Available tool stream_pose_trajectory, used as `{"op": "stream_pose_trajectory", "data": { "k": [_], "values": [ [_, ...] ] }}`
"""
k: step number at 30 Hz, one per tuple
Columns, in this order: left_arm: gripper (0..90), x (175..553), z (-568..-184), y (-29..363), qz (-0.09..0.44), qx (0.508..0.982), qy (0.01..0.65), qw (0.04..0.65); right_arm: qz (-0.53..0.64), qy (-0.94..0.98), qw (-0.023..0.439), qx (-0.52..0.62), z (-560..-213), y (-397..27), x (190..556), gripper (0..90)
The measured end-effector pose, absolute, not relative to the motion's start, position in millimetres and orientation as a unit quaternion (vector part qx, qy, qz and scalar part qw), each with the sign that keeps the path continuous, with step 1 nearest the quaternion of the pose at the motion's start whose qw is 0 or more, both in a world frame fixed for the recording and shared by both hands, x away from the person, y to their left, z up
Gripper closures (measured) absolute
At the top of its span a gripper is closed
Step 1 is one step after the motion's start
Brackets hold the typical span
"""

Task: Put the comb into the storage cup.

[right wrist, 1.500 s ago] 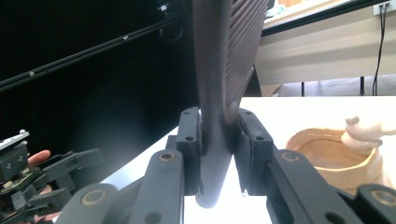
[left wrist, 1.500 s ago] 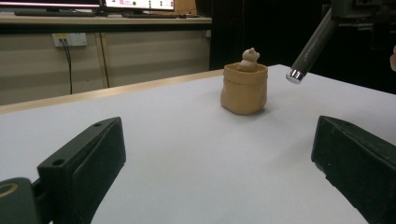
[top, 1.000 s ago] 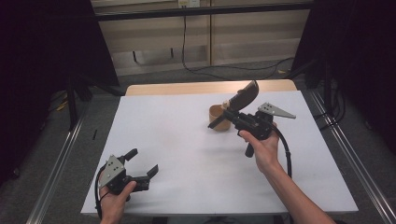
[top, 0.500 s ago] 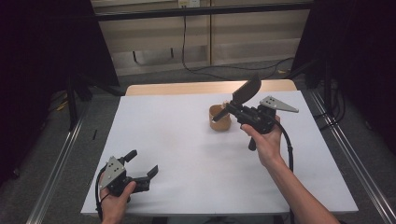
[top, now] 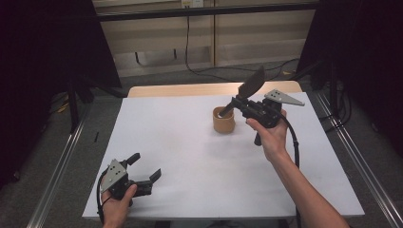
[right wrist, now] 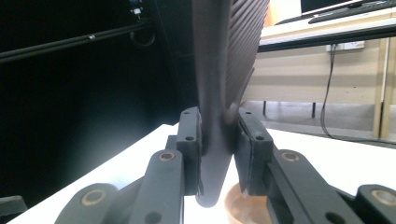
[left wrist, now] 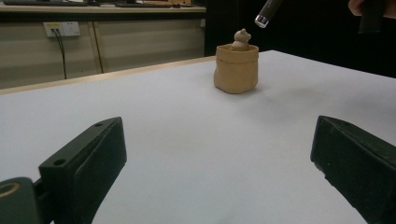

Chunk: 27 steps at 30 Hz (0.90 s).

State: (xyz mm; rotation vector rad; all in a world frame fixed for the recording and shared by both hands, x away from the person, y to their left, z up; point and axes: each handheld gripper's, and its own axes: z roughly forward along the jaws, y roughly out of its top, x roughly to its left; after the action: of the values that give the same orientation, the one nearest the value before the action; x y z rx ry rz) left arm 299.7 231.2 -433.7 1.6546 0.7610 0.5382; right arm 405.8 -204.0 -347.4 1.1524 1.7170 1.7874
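— Jaws of the right gripper (top: 243, 105) are being kept clamped on the dark brush (top: 247, 88), handle end angled over the tan holder (top: 224, 121).

— Lowering into it is being called for; left gripper (top: 144, 167) jaws are being held apart above the counter (top: 190, 156).

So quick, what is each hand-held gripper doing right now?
Left hand-held gripper: open, holding nothing, low over the white table.
Right hand-held gripper: shut on a dark spatula, handle end above the tan pot.
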Motion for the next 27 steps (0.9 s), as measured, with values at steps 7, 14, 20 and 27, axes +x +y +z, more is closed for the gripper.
{"op": "stream_pose_trajectory", "data": {
  "k": [7,14,20,27],
  "values": [
    [3.6,297.9,-432.5,229.9,0.244,0.707,0.317,0.583,0.626,0.622,0.209,0.421,-342.7,-205.7,416.8,73.3],
    [3.6,297.3,-432.1,230.6,0.239,0.705,0.321,0.586,0.610,0.634,0.219,0.420,-343.0,-200.6,427.9,73.3],
    [3.6,297.4,-432.1,230.9,0.245,0.711,0.315,0.579,0.598,0.641,0.226,0.425,-348.3,-198.2,438.3,73.3],
    [3.6,299.5,-434.1,232.8,0.240,0.710,0.329,0.574,0.584,0.649,0.233,0.428,-356.2,-200.5,442.9,73.3]
  ]
}}
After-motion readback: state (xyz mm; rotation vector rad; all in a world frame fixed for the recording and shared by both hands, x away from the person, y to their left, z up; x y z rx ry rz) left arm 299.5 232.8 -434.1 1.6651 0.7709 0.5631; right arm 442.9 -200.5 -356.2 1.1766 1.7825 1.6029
